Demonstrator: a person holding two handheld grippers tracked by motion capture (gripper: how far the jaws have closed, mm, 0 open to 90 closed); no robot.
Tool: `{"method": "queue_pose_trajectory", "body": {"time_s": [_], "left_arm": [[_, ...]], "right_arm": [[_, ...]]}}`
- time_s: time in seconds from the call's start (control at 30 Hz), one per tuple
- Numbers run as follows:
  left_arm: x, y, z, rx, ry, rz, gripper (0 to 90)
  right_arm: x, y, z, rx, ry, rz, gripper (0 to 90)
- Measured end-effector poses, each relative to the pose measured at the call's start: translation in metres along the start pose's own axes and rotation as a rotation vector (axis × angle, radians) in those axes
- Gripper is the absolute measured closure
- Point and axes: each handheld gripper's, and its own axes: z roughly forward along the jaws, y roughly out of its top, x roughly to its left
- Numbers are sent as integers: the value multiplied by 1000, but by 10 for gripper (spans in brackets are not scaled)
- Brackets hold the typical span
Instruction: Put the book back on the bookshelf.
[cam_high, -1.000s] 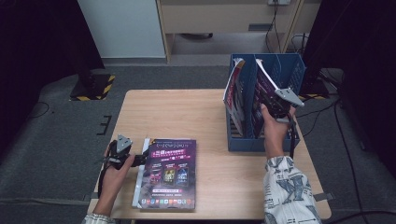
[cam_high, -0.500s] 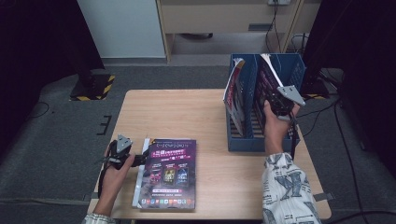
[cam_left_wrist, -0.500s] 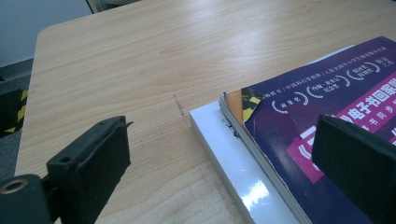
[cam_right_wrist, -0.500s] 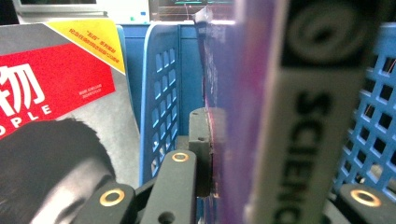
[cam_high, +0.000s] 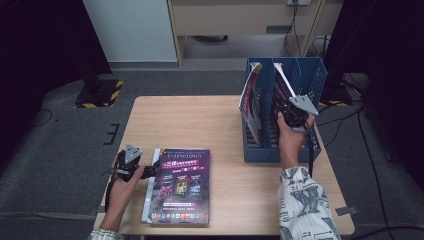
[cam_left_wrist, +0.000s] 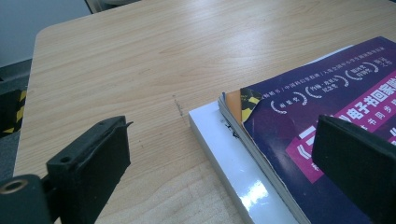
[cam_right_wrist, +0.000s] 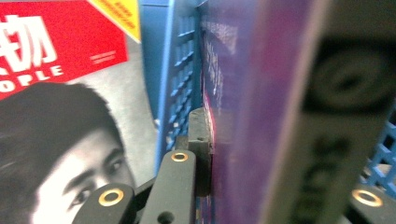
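Right tool (cam_high: 289, 107) has lowered magazine (cam_high: 281, 90) into rack (cam_high: 310, 75).

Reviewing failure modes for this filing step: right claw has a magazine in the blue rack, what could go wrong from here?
1. The purple magazine leans tilted in the blue rack; released now, it may flop rather than seat.
2. The right claw sits beside a divider and could snag on withdrawal.
3. The red magazine leans outward and might tip.
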Motion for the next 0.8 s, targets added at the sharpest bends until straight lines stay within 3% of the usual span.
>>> {"method": "queue_pose_trajectory", "body": {"time_s": [0.3, 0.43, 0.57, 0.63, 0.8], "left_arm": [[0, 0, 0, -3, 2, 0, 39], [0, 0, 0, -2, 2, 0, 39], [-1, 0, 0, -2, 0, 2, 38], [-1, 0, -1, -4, 4, 2, 39], [0, 0, -1, -3, 6, 1, 39]], "right_arm": [[7, 2, -4, -9, 19, 16, 790], [9, 3, -5, -9, 35, 2, 762], [12, 2, -6, -8, 44, -2, 693], [13, 0, -7, 0, 59, 48, 603], [14, -1, -7, 7, 73, 48, 522]]}}
